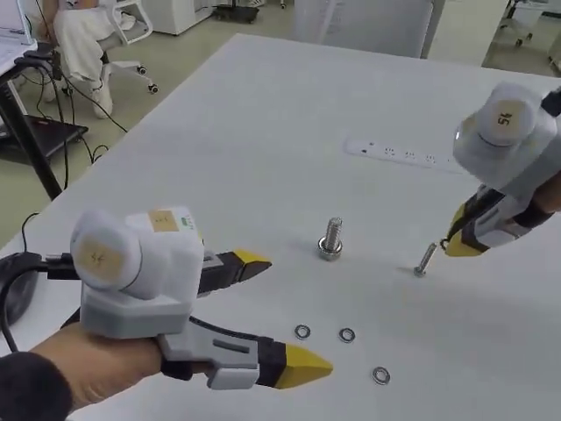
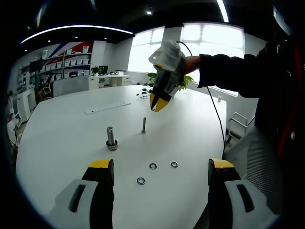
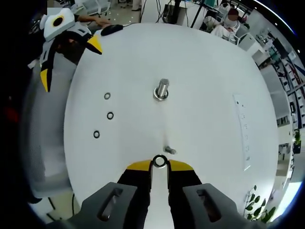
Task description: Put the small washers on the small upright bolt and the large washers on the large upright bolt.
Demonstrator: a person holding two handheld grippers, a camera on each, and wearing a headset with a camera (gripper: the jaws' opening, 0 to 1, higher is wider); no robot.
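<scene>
The large bolt (image 1: 330, 238) stands upright mid-table, and the small bolt (image 1: 425, 260) stands to its right. Three loose washers (image 1: 347, 335) lie on the white table (image 1: 228, 149) in front of them. My right gripper (image 1: 454, 246) hovers just above and to the right of the small bolt. It is shut on a washer (image 3: 160, 161), which is pinched between its yellow tips just short of the small bolt (image 3: 170, 150). My left gripper (image 1: 280, 314) is open at the near left, with nothing between its jaws. The washers (image 2: 153, 166) lie just ahead of it.
A white power strip (image 1: 403, 153) lies on the far side of the table. Off the table's left edge are a black stand with cables (image 1: 35, 132) and a seated person on an office chair (image 1: 88, 35).
</scene>
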